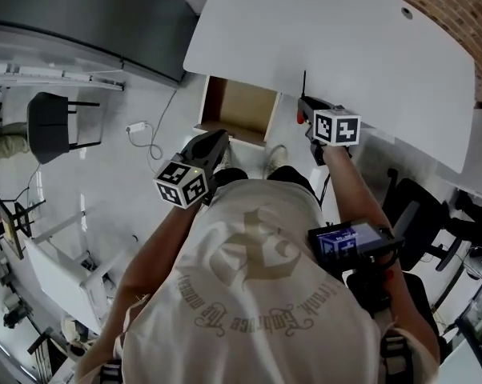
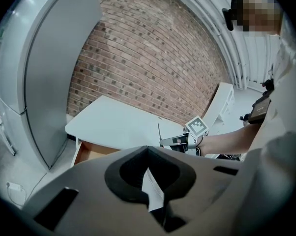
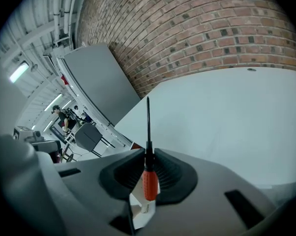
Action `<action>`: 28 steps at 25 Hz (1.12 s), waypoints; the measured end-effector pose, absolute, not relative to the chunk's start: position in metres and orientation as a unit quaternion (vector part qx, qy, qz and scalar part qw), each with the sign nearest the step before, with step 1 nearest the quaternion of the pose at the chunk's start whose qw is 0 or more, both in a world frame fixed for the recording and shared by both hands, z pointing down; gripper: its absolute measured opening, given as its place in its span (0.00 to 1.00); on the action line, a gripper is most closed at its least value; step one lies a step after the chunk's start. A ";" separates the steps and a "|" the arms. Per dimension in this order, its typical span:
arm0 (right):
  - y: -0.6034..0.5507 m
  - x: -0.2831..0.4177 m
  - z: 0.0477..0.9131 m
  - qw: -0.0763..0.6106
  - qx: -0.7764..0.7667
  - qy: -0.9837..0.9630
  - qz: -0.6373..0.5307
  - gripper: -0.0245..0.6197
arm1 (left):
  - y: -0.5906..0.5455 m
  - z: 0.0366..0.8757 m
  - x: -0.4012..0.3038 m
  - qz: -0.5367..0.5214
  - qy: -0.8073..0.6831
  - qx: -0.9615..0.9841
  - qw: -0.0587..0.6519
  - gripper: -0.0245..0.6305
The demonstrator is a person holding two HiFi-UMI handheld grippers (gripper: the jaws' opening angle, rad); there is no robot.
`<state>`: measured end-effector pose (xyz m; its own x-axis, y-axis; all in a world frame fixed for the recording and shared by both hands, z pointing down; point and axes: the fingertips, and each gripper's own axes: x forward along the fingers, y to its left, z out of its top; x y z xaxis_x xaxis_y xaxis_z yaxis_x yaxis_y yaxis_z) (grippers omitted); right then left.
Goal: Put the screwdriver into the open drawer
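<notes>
— So, how is the task going at this moment?

— It is only partly done, I am judging. The right tool [image 3: 148, 170] is gripping the screwdriver [image 3: 149, 182] by its orange handle. Its jaws are closing on the handle and the dark shaft is pointing forward over the white counter [image 1: 345, 46].

— And where is the screwdriver in relation to the drawer?

— It is hanging near the counter's front edge, just beside the open drawer [image 1: 241, 106] but not yet over it. Carrying it across and releasing it inside is what is remaining.

— Is the drawer holding anything?

— It is standing pulled out under the counter, and the part that is showing is bare brown; nothing is lying there.

— What is the left tool [image 2: 148, 173] doing?

— It is hovering near the drawer's front, with its jaws together and nothing between them.
</notes>
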<state>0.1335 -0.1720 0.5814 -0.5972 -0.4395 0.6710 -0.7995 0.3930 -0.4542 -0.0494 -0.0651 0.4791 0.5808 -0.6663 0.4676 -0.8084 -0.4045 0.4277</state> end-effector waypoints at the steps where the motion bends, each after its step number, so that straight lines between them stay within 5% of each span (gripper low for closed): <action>1: -0.169 0.131 0.580 0.228 0.389 -0.801 0.394 0.15 | -0.066 0.478 -0.054 0.111 -0.442 0.832 0.317 0.07; 28: -0.111 -0.002 0.619 0.242 0.437 -0.744 0.443 0.15 | -0.091 0.504 -0.194 0.115 -0.363 0.862 0.334 0.07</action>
<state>-0.0018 -0.1113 0.6189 -0.5005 -0.4368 0.7475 -0.8653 0.2241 -0.4485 -0.1943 -0.0906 0.5040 0.7101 -0.5493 0.4406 -0.7027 -0.5128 0.4932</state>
